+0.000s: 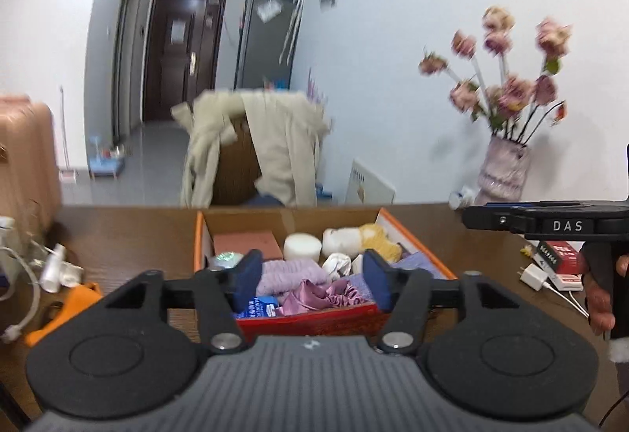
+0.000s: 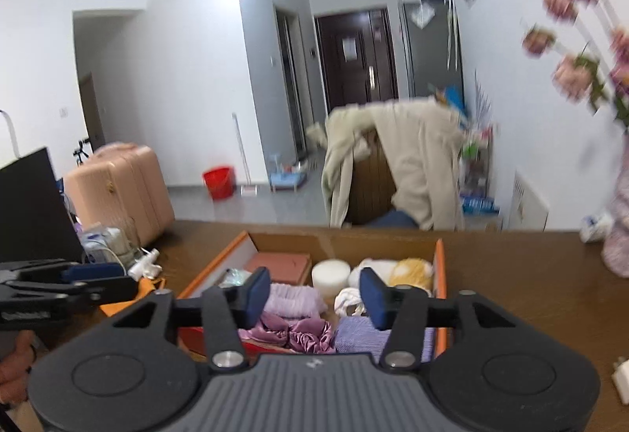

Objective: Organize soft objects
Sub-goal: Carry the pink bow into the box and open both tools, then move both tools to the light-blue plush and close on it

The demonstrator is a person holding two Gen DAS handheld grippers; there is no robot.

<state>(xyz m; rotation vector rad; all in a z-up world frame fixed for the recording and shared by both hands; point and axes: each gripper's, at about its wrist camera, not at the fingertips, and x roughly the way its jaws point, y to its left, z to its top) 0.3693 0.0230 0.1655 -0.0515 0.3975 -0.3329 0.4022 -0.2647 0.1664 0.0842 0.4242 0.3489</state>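
Item: cardboard box (image 1: 291,221) with orange edging, being kept on a brown wooden table (image 1: 129,235) directly ahead of both grippers.

Contents being held in the box: a lilac knitted cloth (image 1: 293,272), a mauve satin scrunchie (image 1: 322,296), a lavender folded cloth (image 2: 359,339), a white crumpled fabric piece (image 1: 338,263), a yellow-and-white plush toy (image 1: 361,235), a white round puff (image 1: 302,246), a terracotta block (image 1: 248,244), a shiny disc-like piece (image 1: 226,259) and a blue printed packet (image 1: 257,306). The pieces are being stored side by side rather than piled.

Left gripper (image 1: 312,280): being held above the near edge of the box, jaws spread wide, nothing between the pads.

Right gripper (image 2: 314,300): being held likewise over the near edge, jaws wide apart and empty.

Surroundings being noted: white chargers and cables (image 1: 540,280) and a red packet (image 1: 566,257) on the right of the table, an orange item (image 1: 63,308) and white cords on the left, a vase of pink flowers (image 1: 503,172) at the far right.

Progress, as judged: the sorting is appearing largely done, since every soft piece in view is lying inside the box and none is being seen loose on the table. What is being left is probably a final tidying or a withdrawal of both grippers; whether further items are waiting outside the views cannot be told.
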